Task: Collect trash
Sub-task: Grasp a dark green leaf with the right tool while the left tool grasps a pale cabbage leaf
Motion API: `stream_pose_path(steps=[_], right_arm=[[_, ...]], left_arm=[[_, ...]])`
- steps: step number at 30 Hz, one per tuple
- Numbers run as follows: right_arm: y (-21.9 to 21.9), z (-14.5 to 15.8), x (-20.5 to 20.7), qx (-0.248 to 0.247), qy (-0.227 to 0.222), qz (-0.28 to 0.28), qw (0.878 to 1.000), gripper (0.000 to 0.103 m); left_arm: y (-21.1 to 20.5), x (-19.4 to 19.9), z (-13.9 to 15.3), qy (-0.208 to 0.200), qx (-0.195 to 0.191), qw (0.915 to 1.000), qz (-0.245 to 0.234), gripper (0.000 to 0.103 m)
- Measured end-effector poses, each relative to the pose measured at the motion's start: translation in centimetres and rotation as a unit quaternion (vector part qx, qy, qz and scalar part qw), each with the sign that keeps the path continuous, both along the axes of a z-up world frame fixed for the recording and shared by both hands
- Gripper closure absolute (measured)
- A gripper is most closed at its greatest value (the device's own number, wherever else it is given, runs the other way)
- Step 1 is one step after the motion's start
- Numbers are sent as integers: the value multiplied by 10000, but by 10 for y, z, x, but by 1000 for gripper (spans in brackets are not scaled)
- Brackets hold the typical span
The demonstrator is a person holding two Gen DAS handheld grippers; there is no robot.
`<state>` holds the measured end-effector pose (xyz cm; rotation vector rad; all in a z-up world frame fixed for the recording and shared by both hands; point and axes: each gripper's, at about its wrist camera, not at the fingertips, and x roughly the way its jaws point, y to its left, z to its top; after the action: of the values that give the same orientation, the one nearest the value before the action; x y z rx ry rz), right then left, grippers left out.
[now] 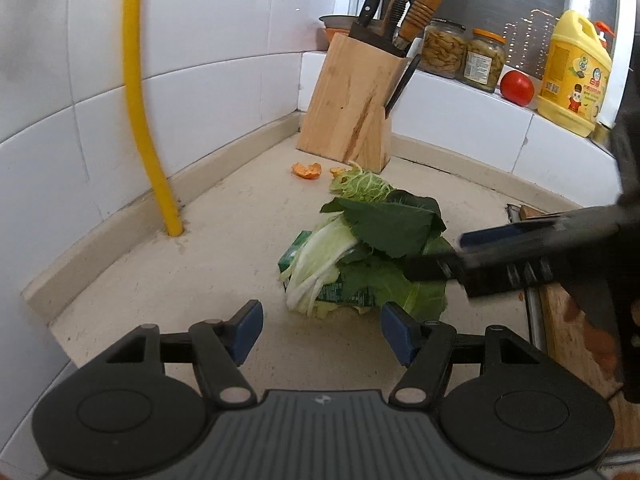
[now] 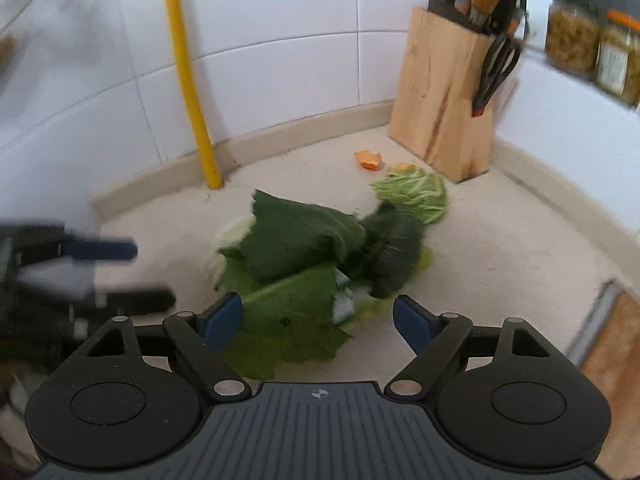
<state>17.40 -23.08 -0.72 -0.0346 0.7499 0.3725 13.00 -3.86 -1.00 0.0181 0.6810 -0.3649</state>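
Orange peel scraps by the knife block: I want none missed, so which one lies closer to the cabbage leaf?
The smaller orange peel piece, right at the pale shredded cabbage leaf. The larger curled peel lies apart on bare counter, toward the yellow pipe.

Dark green leaves (image 1: 384, 224), orange peel (image 1: 306, 170), yellow pipe (image 1: 138, 92), red tomato (image 1: 517, 87), blue-padded black left gripper (image 1: 322, 328).

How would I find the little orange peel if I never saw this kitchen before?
Look for the wooden knife block in the corner of the counter, by the white tiles. On the counter just in front of its base, left of the leaf pile, lies the orange peel. It is the biggest bright orange scrap there; a smaller bit lies beside it.
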Motion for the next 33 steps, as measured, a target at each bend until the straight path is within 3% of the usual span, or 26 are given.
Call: stream_pose_path(steps=[5, 6, 8, 10, 11, 12, 15, 21, 27, 30, 33], right_arm=[[-7, 2, 17, 616, 200, -88, 9979, 17], [-6, 2, 19, 536, 136, -76, 9984, 25], [-1, -4, 29, 238, 206, -187, 9993, 54], [-5, -5, 35, 430, 376, -265, 9980, 61], [-7, -2, 32, 476, 339, -236, 9980, 70], [-9, 2, 28, 497, 302, -239, 9980, 89], [-24, 20, 10, 725, 141, -205, 9971, 96], [-63, 45, -19, 890, -89, -460, 9949, 97], [-92, 23, -29, 874, 214, -807, 9927, 93], [-99, 12, -30, 1026, 329, -902, 9901, 82], [-101, 3, -26, 1084, 402, -935, 9889, 59]], left_arm=[[7, -6, -5, 73, -22, 9998, 176, 43], [8, -6, -6, 94, -36, 9997, 217, 43], [8, -6, -6, 94, -28, 9996, 255, 43], [8, -7, -4, 41, -8, 9997, 260, 43], [8, -7, -3, 19, -5, 9997, 255, 42], [8, -7, -2, -5, 2, 9997, 248, 42], [5, -1, 2, -72, 23, 9997, 219, 39], [-15, 22, 2, -264, 225, 9988, -343, 39], [-42, 69, -12, -368, 801, 9913, -976, 38], [-37, 87, -12, -210, 532, 9935, -980, 38], [-30, 97, -15, 40, 239, 9955, -917, 42]])
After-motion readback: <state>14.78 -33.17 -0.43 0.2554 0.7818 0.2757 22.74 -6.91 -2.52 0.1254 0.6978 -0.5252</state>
